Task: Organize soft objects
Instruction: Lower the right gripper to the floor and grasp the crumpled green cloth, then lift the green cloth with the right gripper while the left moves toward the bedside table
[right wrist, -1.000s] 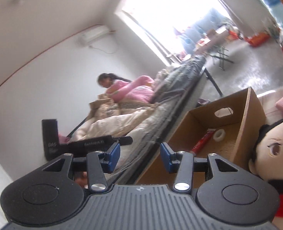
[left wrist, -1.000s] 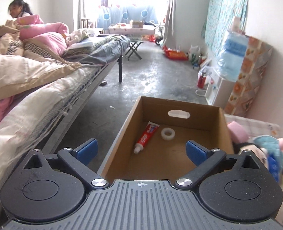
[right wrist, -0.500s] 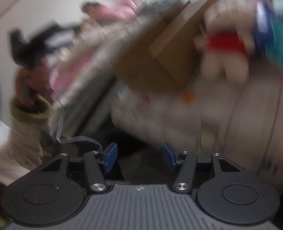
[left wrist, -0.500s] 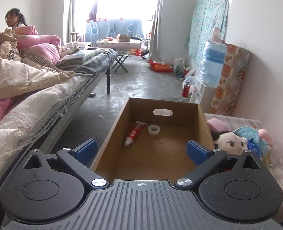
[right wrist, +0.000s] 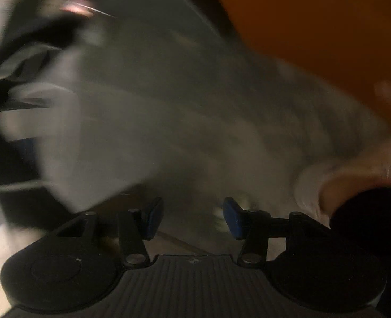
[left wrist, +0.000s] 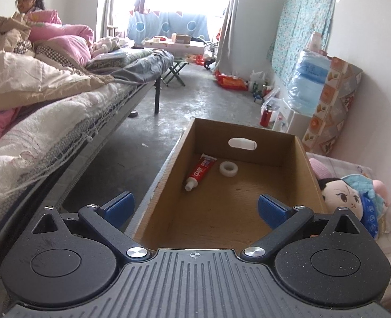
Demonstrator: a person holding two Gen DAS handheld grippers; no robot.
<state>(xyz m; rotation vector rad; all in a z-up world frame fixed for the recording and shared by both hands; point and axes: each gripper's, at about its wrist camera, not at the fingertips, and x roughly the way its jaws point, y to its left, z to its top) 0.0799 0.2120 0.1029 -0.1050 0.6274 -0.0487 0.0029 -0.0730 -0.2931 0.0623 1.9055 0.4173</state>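
In the left wrist view an open cardboard box (left wrist: 303,169) stands on the floor, with a red toothpaste tube (left wrist: 201,171) and a white tape roll (left wrist: 228,168) inside. Right of the box lie a black-haired plush doll (left wrist: 340,197), a blue plush (left wrist: 360,182) and a pink soft thing (left wrist: 318,167). My left gripper (left wrist: 195,209) is open and empty, held over the box's near end. The right wrist view is dark and heavily blurred. My right gripper (right wrist: 191,218) is open with nothing between its fingers, close to pale blurred fabric (right wrist: 169,122).
A bed (left wrist: 49,122) with heaped quilts runs along the left, with a person (left wrist: 27,0) sitting at its far end. Water jugs and a patterned panel (left wrist: 330,100) stand against the right wall. Bare concrete floor (left wrist: 195,98) lies beyond the box.
The left gripper has shifted slightly and stays open over the box. The right gripper has swung fast downward, from the doll and box to a dark, blurred close-up of pale fabric.
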